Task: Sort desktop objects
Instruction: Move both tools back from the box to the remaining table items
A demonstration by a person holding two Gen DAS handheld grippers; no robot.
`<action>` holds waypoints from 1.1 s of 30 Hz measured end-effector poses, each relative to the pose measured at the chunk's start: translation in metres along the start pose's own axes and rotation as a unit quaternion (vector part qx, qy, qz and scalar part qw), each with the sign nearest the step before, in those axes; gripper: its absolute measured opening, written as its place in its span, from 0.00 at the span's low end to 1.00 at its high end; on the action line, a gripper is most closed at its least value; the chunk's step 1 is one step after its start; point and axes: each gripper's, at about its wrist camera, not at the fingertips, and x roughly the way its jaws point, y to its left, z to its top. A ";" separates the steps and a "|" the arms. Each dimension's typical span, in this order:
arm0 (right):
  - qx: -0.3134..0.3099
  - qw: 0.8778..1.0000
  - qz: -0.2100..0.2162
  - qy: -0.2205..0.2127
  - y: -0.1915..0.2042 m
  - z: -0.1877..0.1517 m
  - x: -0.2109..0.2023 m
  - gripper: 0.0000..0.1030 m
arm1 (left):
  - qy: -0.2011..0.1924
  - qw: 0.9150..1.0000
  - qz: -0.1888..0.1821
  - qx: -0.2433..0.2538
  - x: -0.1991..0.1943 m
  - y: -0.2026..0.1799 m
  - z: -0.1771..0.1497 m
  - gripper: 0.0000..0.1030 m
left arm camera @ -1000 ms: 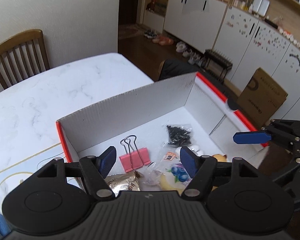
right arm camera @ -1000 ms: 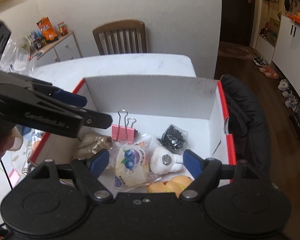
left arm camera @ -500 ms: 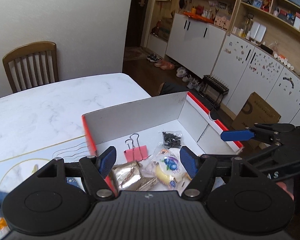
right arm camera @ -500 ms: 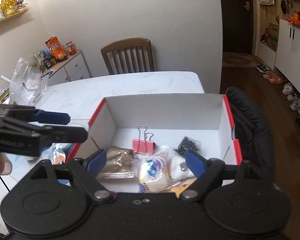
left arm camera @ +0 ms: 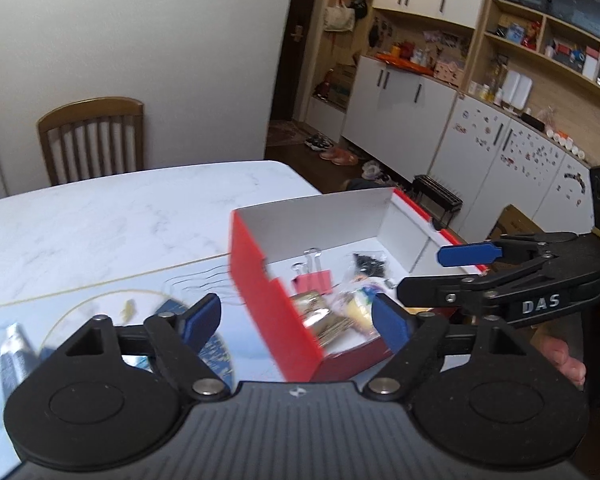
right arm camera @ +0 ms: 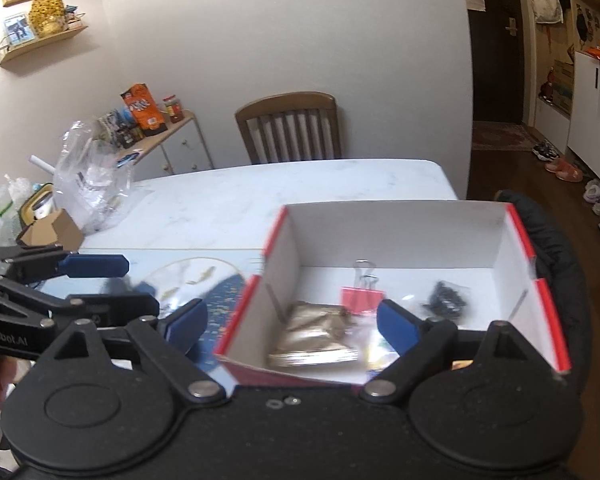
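Nearest the left wrist camera, the left gripper (left arm camera: 296,316) hung with its jaws spreading apart and nothing between the blue pads (left arm camera: 204,314); below the gap lay the blue patterned mat (left arm camera: 112,300) and the near corner of the red box (left arm camera: 260,280). In the right wrist view the right gripper (right arm camera: 292,320) was likewise widening its jaws, empty, poised over the near wall of that box. The box stood on the white marble table (left arm camera: 112,216), at the right-hand end, its red outside and white inside plain to see. Inside it, closest to the cameras, lay a gold foil packet (right arm camera: 316,336) and, just beside it to the right, a clear snack bag with a blue print (left arm camera: 360,300), blurred. A little farther in sat a pink binder clip (right arm camera: 362,298) with its wire handles up, and to its right, apart from it, a small clear bag of black screws (right arm camera: 446,300). On the mat to the left of the box a silver tube (left arm camera: 14,356) lay near the picture's edge. Beyond the table stood a wooden chair (right arm camera: 290,128) against the pale wall, and a dark jacket (right arm camera: 556,248) hung just to the right of the box.
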 end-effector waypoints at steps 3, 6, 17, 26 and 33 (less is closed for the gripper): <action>-0.005 1.000 0.004 -0.003 0.022 -0.003 0.002 0.93 | -0.004 1.000 0.006 -0.011 -0.013 0.018 -0.010 0.82; -0.013 1.000 0.001 -0.004 0.044 -0.007 0.005 0.96 | -0.011 1.000 0.016 -0.017 -0.026 0.036 -0.020 0.90; -0.022 1.000 -0.016 -0.004 0.110 -0.023 0.020 0.97 | -0.027 0.999 0.044 -0.016 -0.072 0.099 -0.061 1.00; -0.031 0.999 -0.031 0.003 0.149 -0.036 0.034 1.00 | -0.009 0.998 0.054 -0.023 -0.088 0.141 -0.100 1.00; -0.050 0.997 -0.054 0.021 0.171 -0.053 0.054 1.00 | 0.008 0.998 0.059 -0.015 -0.088 0.163 -0.120 1.00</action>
